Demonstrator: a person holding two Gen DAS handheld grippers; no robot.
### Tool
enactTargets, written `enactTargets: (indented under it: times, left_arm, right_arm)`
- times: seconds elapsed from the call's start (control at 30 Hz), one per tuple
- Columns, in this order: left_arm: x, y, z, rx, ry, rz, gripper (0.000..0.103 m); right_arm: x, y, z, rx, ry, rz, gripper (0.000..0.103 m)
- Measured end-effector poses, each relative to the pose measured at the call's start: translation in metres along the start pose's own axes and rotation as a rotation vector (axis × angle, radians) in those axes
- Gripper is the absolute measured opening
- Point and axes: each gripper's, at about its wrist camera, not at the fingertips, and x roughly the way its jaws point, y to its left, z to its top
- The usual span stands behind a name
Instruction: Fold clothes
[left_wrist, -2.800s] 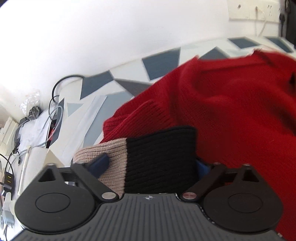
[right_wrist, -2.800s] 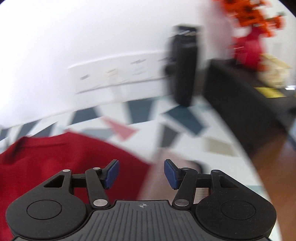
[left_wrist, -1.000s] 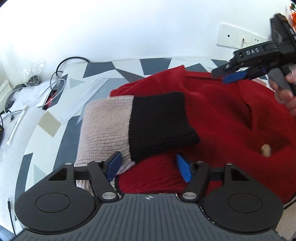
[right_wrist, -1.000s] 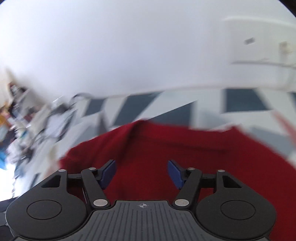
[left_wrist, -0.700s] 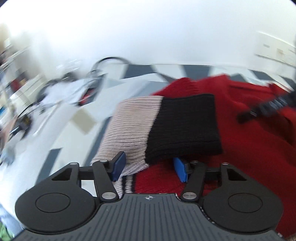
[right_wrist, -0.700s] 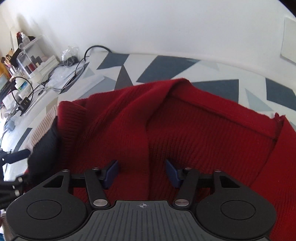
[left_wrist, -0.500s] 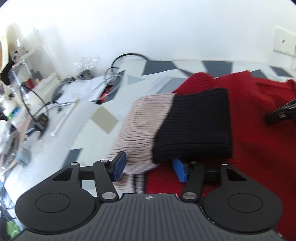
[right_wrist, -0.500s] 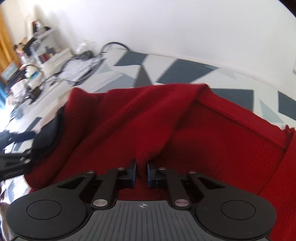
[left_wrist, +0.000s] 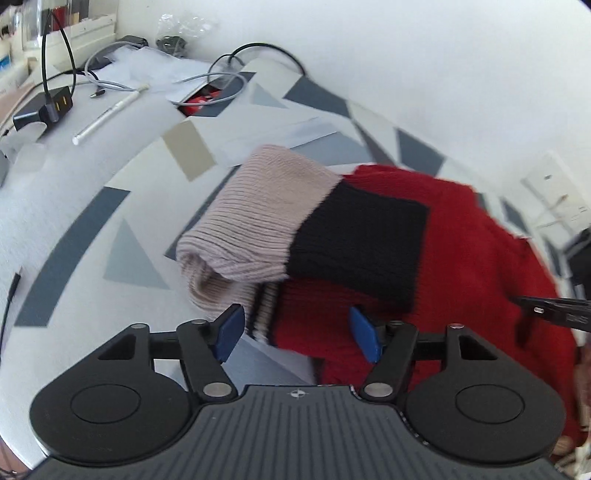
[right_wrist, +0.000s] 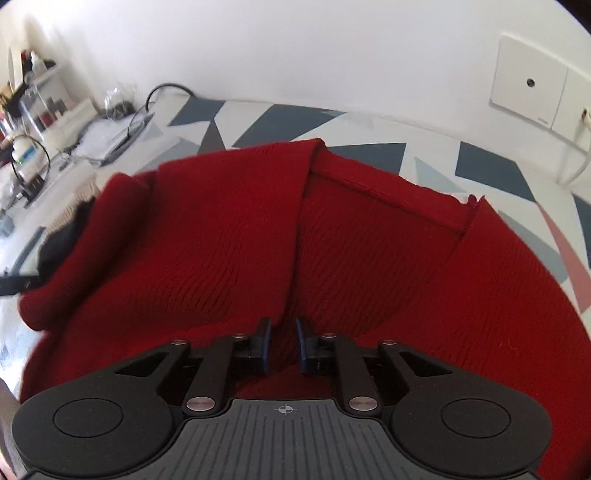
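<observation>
A red knit sweater (right_wrist: 369, 258) lies spread over the patterned table, also seen as the red sweater (left_wrist: 480, 258) in the left wrist view. Its sleeve ends in a beige part (left_wrist: 255, 218) and a black cuff (left_wrist: 362, 240), folded across the red body. My left gripper (left_wrist: 297, 330) hangs open just in front of that sleeve, nothing between its blue pads. My right gripper (right_wrist: 282, 345) is shut on a fold of the red sweater's near edge. The black cuff (right_wrist: 59, 240) shows at the left of the right wrist view.
The table (left_wrist: 122, 206) carries a grey, blue and white triangle print. Cables, a charger (left_wrist: 44, 107) and a white pen (left_wrist: 107, 116) lie at the far left. White wall sockets (right_wrist: 535, 92) sit on the wall behind. Part of the other gripper (left_wrist: 554, 312) shows at the right edge.
My right gripper, open a second ago, has shut on the red sweater's edge. My left gripper let go of the sleeve earlier, stays open and has swung left and back.
</observation>
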Motion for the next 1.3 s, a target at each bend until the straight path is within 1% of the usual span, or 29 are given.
enactTargets:
  times: [0.03, 0.07, 0.1, 0.13, 0.17, 0.2, 0.23, 0.27, 0.33, 0.37, 0.4, 0.43, 0.47, 0.5, 0.53, 0.57, 0.6, 0.63, 0.73, 0.83, 0.9, 1.07, 1.1, 1.13, 1.17, 1.2, 1.23, 1.27, 1.3]
  left_arm:
    - [-0.007, -0.001, -0.002, -0.010, -0.001, -0.030, 0.069]
    - [-0.015, -0.002, -0.004, -0.020, -0.002, -0.059, 0.072]
    - [-0.015, -0.003, -0.006, -0.028, 0.020, -0.093, 0.074]
    - [-0.015, -0.005, -0.008, -0.036, 0.043, -0.127, 0.079]
    - [-0.014, -0.007, -0.009, -0.045, 0.066, -0.161, 0.082]
    - [-0.010, -0.011, -0.012, -0.041, 0.086, -0.178, 0.082]
    - [-0.005, -0.016, -0.015, -0.024, 0.100, -0.187, 0.082]
    - [0.000, -0.022, -0.017, -0.006, 0.106, -0.177, 0.082]
    - [0.011, -0.031, -0.018, 0.011, 0.096, -0.148, 0.082]
    - [0.017, -0.036, -0.017, 0.014, 0.087, -0.133, 0.081]
    - [0.023, -0.040, -0.016, 0.023, 0.068, -0.097, 0.078]
    - [0.028, -0.044, -0.014, 0.033, 0.049, -0.059, 0.059]
    - [0.033, -0.047, -0.012, 0.041, 0.038, -0.028, 0.044]
    - [0.037, -0.047, -0.010, 0.036, 0.024, -0.017, 0.041]
    - [0.038, -0.046, -0.009, 0.029, 0.002, -0.009, 0.032]
    - [0.037, -0.044, -0.007, 0.029, -0.019, 0.008, 0.030]
    - [0.037, -0.039, -0.004, 0.021, -0.041, 0.030, 0.027]
    - [0.036, -0.034, -0.001, 0.012, -0.063, 0.051, 0.025]
    - [0.041, -0.016, 0.014, -0.040, -0.075, 0.052, 0.023]
    - [0.047, -0.002, 0.030, -0.075, -0.089, 0.063, 0.021]
    - [0.051, 0.003, 0.042, -0.072, -0.100, 0.087, 0.011]
    - [0.062, 0.014, 0.072, -0.067, -0.129, 0.146, 0.012]
    - [0.060, 0.013, 0.072, -0.041, -0.126, 0.149, 0.013]
    - [0.058, 0.011, 0.071, -0.015, -0.123, 0.152, 0.015]
    - [0.054, 0.010, 0.068, -0.007, -0.122, 0.142, 0.020]
    - [0.049, 0.008, 0.066, 0.000, -0.120, 0.132, 0.023]
    - [0.044, 0.006, 0.063, 0.007, -0.119, 0.122, 0.028]
    - [0.039, 0.004, 0.061, 0.015, -0.118, 0.112, 0.037]
    - [0.033, 0.002, 0.058, 0.012, -0.123, 0.095, 0.043]
  right_arm:
    - [-0.002, -0.002, 0.003, 0.018, -0.012, 0.005, 0.025]
    - [-0.003, -0.005, 0.006, 0.037, -0.025, 0.011, 0.026]
    - [-0.005, -0.008, 0.009, 0.058, -0.038, 0.019, 0.030]
    - [-0.006, -0.011, 0.012, 0.089, -0.053, 0.037, 0.034]
    - [-0.007, -0.015, 0.016, 0.122, -0.067, 0.054, 0.036]
    - [-0.005, -0.020, 0.022, 0.164, -0.078, 0.064, 0.037]
    - [-0.001, -0.023, 0.030, 0.203, -0.089, 0.073, 0.038]
    - [0.004, -0.025, 0.037, 0.235, -0.100, 0.076, 0.039]
    - [0.020, -0.024, 0.054, 0.231, -0.129, 0.039, 0.047]
    - [0.030, -0.019, 0.062, 0.201, -0.139, -0.007, 0.048]
    - [0.038, -0.013, 0.069, 0.169, -0.148, -0.045, 0.050]
    - [0.046, -0.008, 0.074, 0.148, -0.155, -0.065, 0.051]
    - [0.054, -0.002, 0.078, 0.130, -0.159, -0.081, 0.051]
    - [0.063, 0.002, 0.082, 0.118, -0.153, -0.084, 0.051]
    - [0.071, 0.006, 0.086, 0.107, -0.147, -0.087, 0.050]
    - [0.079, 0.010, 0.089, 0.092, -0.138, -0.094, 0.048]
    - [0.087, 0.015, 0.092, 0.066, -0.122, -0.115, 0.039]
    - [0.093, 0.020, 0.094, 0.040, -0.110, -0.134, 0.017]
    - [0.103, 0.030, 0.098, -0.031, -0.119, -0.164, 0.009]
    - [0.112, 0.038, 0.108, -0.072, -0.124, -0.185, 0.007]
    - [0.119, 0.041, 0.118, -0.077, -0.130, -0.195, 0.007]
    - [0.137, 0.043, 0.147, -0.070, -0.156, -0.234, 0.007]
    - [0.137, 0.043, 0.149, -0.061, -0.153, -0.235, 0.007]
    - [0.137, 0.044, 0.151, -0.052, -0.150, -0.236, 0.010]
    - [0.136, 0.043, 0.152, -0.042, -0.148, -0.233, 0.011]
    - [0.129, 0.040, 0.151, -0.030, -0.153, -0.210, 0.016]
    - [0.120, 0.037, 0.148, -0.018, -0.167, -0.186, 0.028]
    - [0.104, 0.033, 0.142, -0.006, -0.210, -0.157, 0.033]
    - [0.086, 0.029, 0.136, 0.001, -0.253, -0.131, 0.045]
